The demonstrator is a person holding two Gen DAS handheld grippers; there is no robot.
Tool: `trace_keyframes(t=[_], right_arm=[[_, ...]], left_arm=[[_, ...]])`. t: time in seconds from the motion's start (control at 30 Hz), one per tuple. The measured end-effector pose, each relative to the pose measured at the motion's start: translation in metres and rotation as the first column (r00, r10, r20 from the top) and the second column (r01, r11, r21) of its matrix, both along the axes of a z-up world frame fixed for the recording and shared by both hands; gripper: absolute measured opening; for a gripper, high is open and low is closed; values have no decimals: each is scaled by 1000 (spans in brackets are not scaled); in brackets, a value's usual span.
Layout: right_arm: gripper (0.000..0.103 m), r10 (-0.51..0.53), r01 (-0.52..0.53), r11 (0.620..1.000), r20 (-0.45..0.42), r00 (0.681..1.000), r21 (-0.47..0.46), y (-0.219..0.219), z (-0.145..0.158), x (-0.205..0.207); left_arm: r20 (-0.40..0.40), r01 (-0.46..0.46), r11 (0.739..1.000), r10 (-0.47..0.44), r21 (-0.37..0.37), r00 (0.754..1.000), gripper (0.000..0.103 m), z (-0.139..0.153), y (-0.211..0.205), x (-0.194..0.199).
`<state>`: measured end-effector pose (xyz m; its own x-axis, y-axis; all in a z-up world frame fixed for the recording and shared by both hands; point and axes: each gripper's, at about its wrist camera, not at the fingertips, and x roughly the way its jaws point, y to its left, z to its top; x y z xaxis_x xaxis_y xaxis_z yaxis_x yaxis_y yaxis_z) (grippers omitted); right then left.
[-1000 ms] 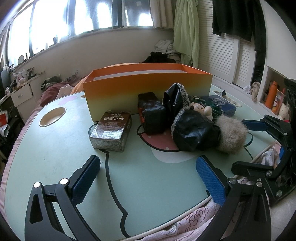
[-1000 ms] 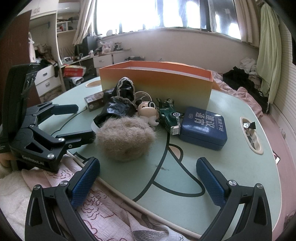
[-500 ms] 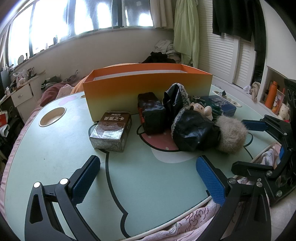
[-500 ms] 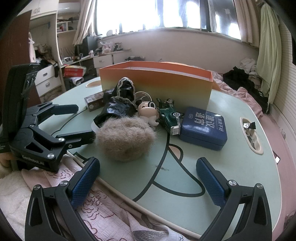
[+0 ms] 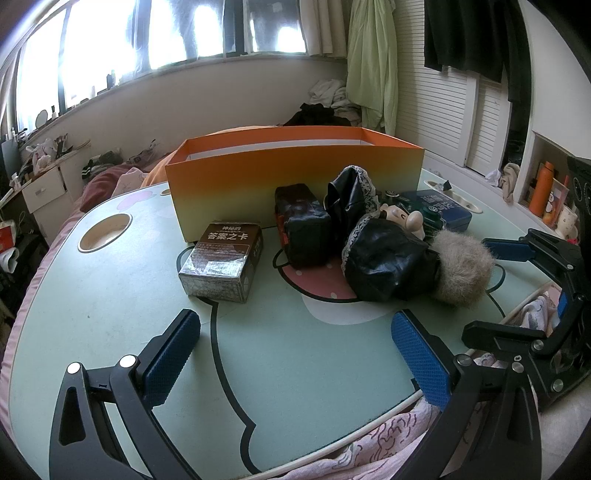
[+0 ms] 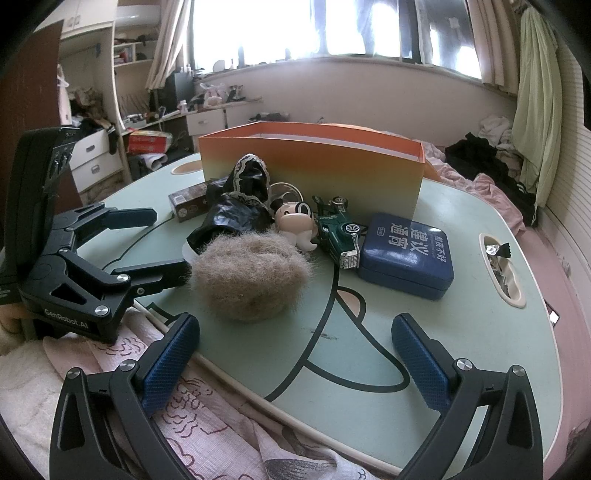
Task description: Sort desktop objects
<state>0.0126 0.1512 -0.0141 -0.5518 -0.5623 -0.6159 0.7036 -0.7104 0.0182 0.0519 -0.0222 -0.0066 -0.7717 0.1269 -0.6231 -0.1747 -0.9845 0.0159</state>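
Desktop objects crowd mid-table (image 5: 295,354) before the orange box (image 5: 295,173) along the far edge: card box (image 5: 221,262), furry ball (image 6: 251,280), what looks like a black pouch (image 5: 388,266), toy car (image 6: 338,232), blue tin (image 6: 406,254). Left gripper (image 5: 295,354) and right gripper (image 6: 295,354) hover at the near edge, jaws spread wide, empty.

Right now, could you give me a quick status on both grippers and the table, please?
Left gripper open, empty. Right gripper open, empty. Items unsorted in front of the orange box. Fur ball nearest the right gripper.

Bright windows (image 6: 332,29); louvred doors (image 5: 454,122); cluttered drawers (image 6: 92,158)
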Motion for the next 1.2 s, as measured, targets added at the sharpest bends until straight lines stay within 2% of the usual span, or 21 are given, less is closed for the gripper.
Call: trace_keyframes(t=[0.73,0.87,0.93,1.0,1.2], right_arm=[[103,0,0,1000,-2,1000,-3,1,0,0],[102,12,-12,999,-3,1000,-39,6,4,1],[99,20,-20,996,-3,1000,-89,13,9,3],[86,27,-28,990,-9,1000,-137,16,16,5],[79,54,-58,988,-35,998,-140,0,32,4]], left_arm=[[-1,0,1000,0,0,1000,103,-1,-1,1],[-1,0,1000,0,1,1000,103,-1,-1,1],[-1,0,1000,0,1,1000,103,-1,0,0],[-1,1,1000,-1,1,1000,103,-1,-1,1],[-1,1,1000,-1,0,1000,103,-2,-2,1]])
